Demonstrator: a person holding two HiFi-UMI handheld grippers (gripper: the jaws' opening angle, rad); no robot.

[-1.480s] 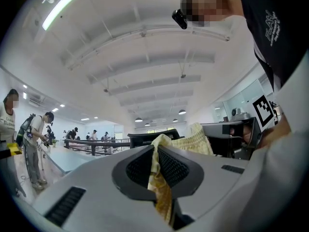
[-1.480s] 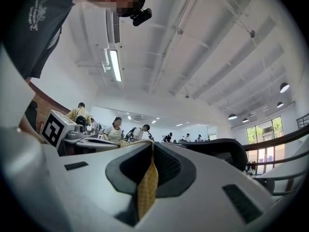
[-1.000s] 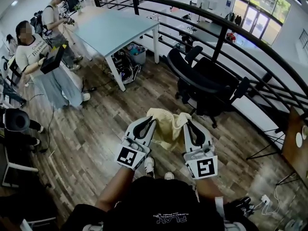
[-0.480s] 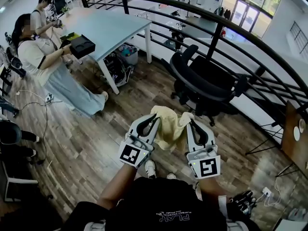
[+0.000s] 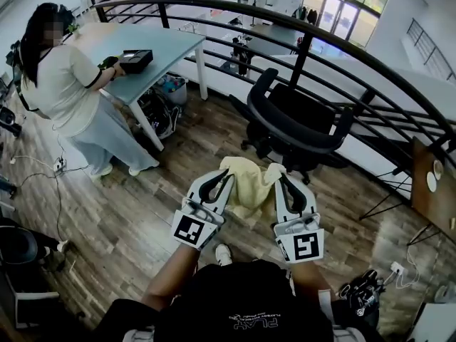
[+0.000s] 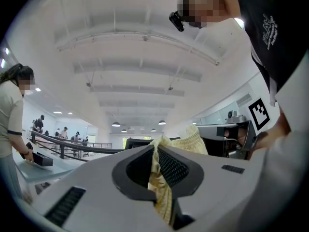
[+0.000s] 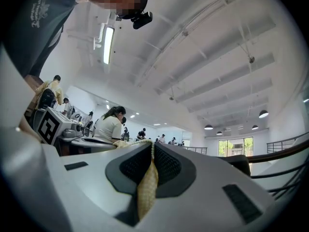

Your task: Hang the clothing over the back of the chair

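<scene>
A pale yellow knitted garment (image 5: 249, 187) hangs bunched in the air between the two tongs, above the wood-plank floor (image 5: 121, 212). It is just short of the black swivel office chair (image 5: 303, 123), seemingly not touching it. The left gripper (image 5: 223, 180) is pressed together on one upper edge of the fabric and the right gripper (image 5: 281, 180) on the other, with the knit squeezed between their ribbed pads. The garment's lower part is hidden behind the grippers, and its folds cover part of the chair's base. Beyond are a curved black metal railing (image 5: 342, 45) and a pale blue table (image 5: 160, 48), where a person in a cream top (image 5: 60, 84) stands.
</scene>
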